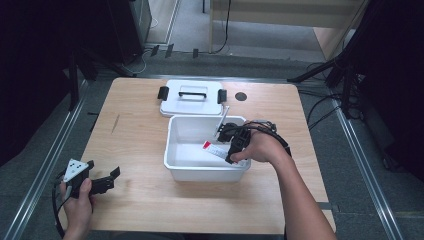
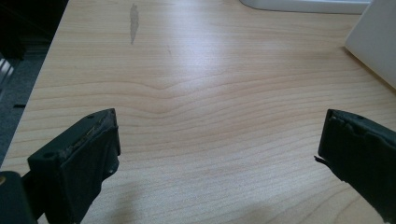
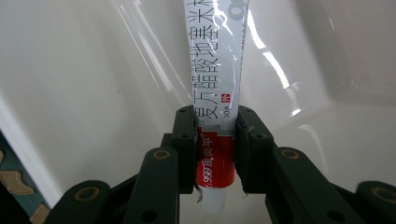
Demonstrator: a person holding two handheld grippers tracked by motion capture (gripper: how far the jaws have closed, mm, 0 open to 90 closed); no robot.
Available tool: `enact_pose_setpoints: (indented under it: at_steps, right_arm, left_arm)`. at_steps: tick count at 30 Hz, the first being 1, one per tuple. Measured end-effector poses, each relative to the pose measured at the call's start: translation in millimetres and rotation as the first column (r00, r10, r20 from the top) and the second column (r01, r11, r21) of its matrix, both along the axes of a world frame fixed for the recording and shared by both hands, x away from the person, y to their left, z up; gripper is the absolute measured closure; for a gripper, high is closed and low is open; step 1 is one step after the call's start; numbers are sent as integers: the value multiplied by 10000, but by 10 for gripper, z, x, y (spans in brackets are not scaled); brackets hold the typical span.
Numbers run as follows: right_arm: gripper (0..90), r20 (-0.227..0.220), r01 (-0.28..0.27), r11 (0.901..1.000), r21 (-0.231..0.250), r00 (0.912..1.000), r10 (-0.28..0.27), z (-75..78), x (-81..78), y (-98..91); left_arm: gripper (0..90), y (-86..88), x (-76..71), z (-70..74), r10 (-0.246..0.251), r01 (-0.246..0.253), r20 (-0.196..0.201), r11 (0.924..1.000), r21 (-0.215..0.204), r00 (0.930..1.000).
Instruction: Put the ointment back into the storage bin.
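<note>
A white tube with a red band and printed characters hangs inside the white plastic bin. My right gripper is shut on the tube's red end, close to its white cap. In the high view that gripper reaches down into the bin from the right, with the tube pointing left over the bin floor. My left gripper rests at the table's front left corner, open, with bare wood between its fingers.
The bin's white lid with black clips lies flat just behind the bin. A small dark round mark sits on the table to the lid's right. Bare wood stretches left of the bin.
</note>
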State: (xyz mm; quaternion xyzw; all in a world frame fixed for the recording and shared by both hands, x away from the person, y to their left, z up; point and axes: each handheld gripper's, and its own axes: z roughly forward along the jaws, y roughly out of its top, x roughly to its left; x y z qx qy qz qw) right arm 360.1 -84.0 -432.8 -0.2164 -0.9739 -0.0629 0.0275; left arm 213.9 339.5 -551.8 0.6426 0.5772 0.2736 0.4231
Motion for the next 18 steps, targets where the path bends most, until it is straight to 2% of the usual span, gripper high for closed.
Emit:
enact_pose_setpoints:
  at_steps: [7, 18]
  right_arm:
    - [731, -57, -239, 9975, -664, 9997, 235, -69, -9, 74]
    - [729, -257, -180, 9960, -873, 9995, 158, -80, 10, 99]
  left_arm:
    - [0, 3, 0, 1, -26, 26, -14, 10000, -11, 10000]
    - [0, 3, 0, 1, -39, 39, -23, 10000, -10, 10000]
